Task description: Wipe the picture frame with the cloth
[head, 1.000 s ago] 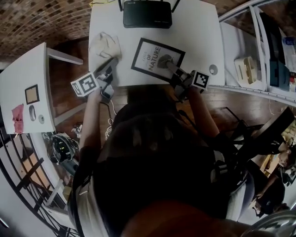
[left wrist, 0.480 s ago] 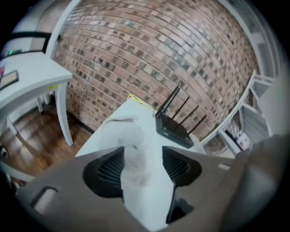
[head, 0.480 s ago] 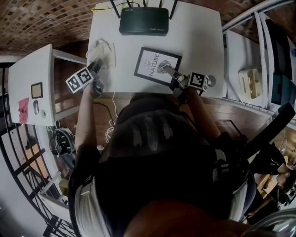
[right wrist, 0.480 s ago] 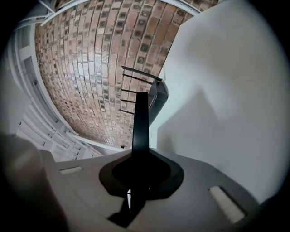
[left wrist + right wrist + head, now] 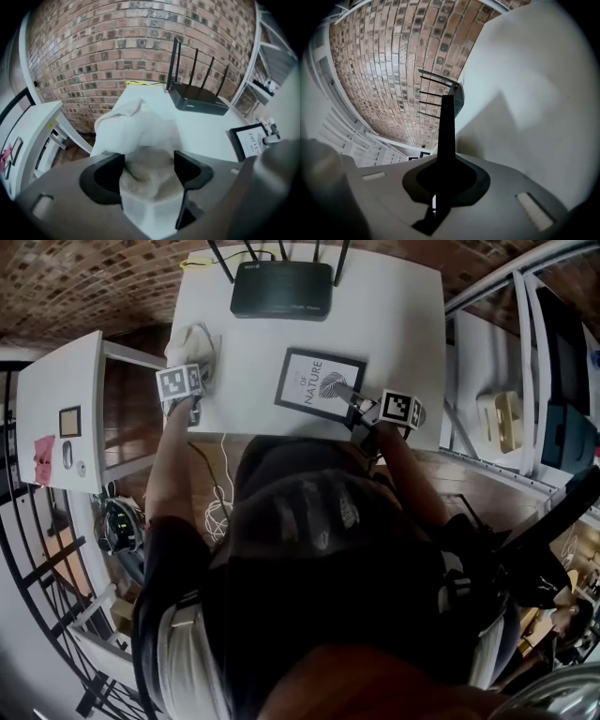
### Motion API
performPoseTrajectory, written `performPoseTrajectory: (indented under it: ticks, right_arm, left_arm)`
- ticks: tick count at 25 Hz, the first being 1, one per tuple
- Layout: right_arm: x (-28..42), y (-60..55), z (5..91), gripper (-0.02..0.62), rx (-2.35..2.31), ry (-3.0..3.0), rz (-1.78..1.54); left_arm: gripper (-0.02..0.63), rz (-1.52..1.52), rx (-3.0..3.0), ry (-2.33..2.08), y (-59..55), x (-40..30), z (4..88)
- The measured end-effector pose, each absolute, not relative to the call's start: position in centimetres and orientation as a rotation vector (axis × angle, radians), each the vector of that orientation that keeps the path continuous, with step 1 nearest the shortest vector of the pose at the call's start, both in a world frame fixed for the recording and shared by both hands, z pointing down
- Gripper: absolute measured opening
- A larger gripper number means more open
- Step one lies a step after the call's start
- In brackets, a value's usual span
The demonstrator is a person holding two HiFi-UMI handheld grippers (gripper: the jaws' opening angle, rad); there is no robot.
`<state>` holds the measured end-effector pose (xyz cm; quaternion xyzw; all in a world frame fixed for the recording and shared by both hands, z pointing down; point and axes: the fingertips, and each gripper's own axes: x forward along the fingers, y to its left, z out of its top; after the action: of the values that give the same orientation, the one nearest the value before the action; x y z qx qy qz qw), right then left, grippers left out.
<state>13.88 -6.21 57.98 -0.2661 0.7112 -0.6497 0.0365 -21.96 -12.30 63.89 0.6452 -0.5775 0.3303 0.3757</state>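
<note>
A black picture frame (image 5: 321, 382) with a white print lies on the white table (image 5: 394, 315). My right gripper (image 5: 345, 395) is at its near right corner. In the right gripper view the frame (image 5: 446, 126) runs edge-on as a thin black strip out of my right gripper (image 5: 443, 173), which is shut on it. A crumpled white cloth (image 5: 194, 341) lies at the table's left edge. My left gripper (image 5: 194, 369) points down onto it. Its jaws have just been opening, and in the left gripper view my left gripper (image 5: 149, 171) straddles a fold of the cloth (image 5: 140, 126).
A black router (image 5: 281, 289) with several antennas stands at the table's far edge. A white side table (image 5: 61, 409) with small items is at the left. Metal shelving (image 5: 506, 418) is at the right. A cable (image 5: 220, 493) hangs below the table's near edge.
My left gripper has gone from the table's near edge to the cloth and tipped downward. My right gripper has drawn back from the frame's middle to its near right corner.
</note>
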Motion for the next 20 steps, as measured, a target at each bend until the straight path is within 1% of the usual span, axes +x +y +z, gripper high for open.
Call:
performPoseTrajectory:
  ticks: [3, 4, 5, 6, 7, 8, 10, 12, 15, 17, 20]
  right_arm:
    - [15.1, -6.1, 58.7, 0.008, -0.811, 2.131, -2.038]
    - [15.4, -6.1, 58.8, 0.008, -0.807, 2.117, -2.046]
    - [15.6, -6.2, 58.9, 0.008, -0.801, 2.107, -2.05]
    - [15.7, -6.3, 58.9, 0.008, -0.796, 2.097, -2.052]
    - [15.8, -6.3, 59.0, 0.008, -0.792, 2.086, -2.055]
    - [15.8, -6.2, 59.0, 0.008, -0.789, 2.076, -2.058]
    - [15.7, -6.3, 59.0, 0.008, -0.79, 2.064, -2.054]
    - [15.3, -6.8, 58.7, 0.008, -0.794, 2.074, -2.025]
    - [14.7, -7.7, 57.4, 0.008, -0.776, 2.093, -1.958]
    - [14.6, -8.4, 56.4, 0.008, -0.772, 2.116, -1.907]
    - [14.5, -8.9, 55.6, 0.008, -0.806, 2.091, -1.885]
  left_arm:
    - [0.341, 0.879, 1.633, -1.528, -12.0, -21.9, 64.3]
    - [0.32, 0.872, 1.618, -1.543, -12.0, -22.1, 64.3]
    - [0.271, 0.864, 1.601, -1.554, -11.9, -22.3, 64.1]
    - [0.188, 0.855, 1.587, -1.557, -11.8, -22.6, 63.9]
    - [0.127, 0.841, 1.579, -1.55, -11.4, -22.7, 63.8]
    - [0.108, 0.82, 1.577, -1.534, -11.0, -22.7, 63.6]
    - [0.097, 0.761, 1.579, -1.494, -10.1, -22.4, 63.4]
    - [0.092, 0.628, 1.574, -1.451, -9.3, -21.6, 63.0]
    - [0.091, 0.218, 1.547, -1.383, -8.4, -19.3, 61.0]
    - [0.091, 0.017, 1.524, -1.353, -7.5, -17.4, 59.8]
    - [0.091, -0.01, 1.538, -1.342, -6.1, -15.1, 59.2]
